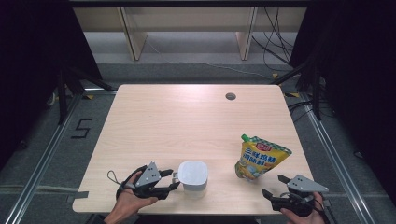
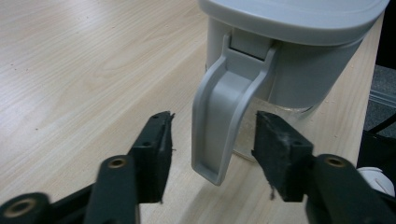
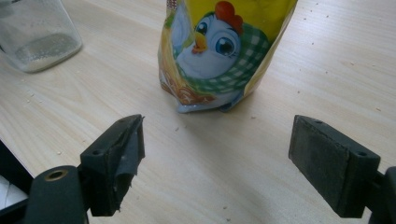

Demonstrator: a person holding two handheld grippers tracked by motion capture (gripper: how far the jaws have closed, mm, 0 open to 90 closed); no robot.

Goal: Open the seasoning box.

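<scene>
The left gripper view shows the left claw (image 2: 210, 154) spread apart astride the grey handle (image 2: 224, 116) of the lidded jug (image 2: 299, 51), pads clear of it, presumably so the handle can be clamped. The right claw (image 3: 215, 158) is held wide apart over the tabletop (image 3: 261, 186), the yellow spouted pouch (image 3: 219, 51) standing just ahead of it, apparently for the next grasp.

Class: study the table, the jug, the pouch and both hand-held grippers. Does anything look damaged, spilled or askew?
Yes. The inner lining of one pad on the right hand-held gripper is peeling, its edge ragged. Small crumbs dot the table around the yellow pouch, which leans with a crumpled base. The jug stands upright, lid on.
</scene>
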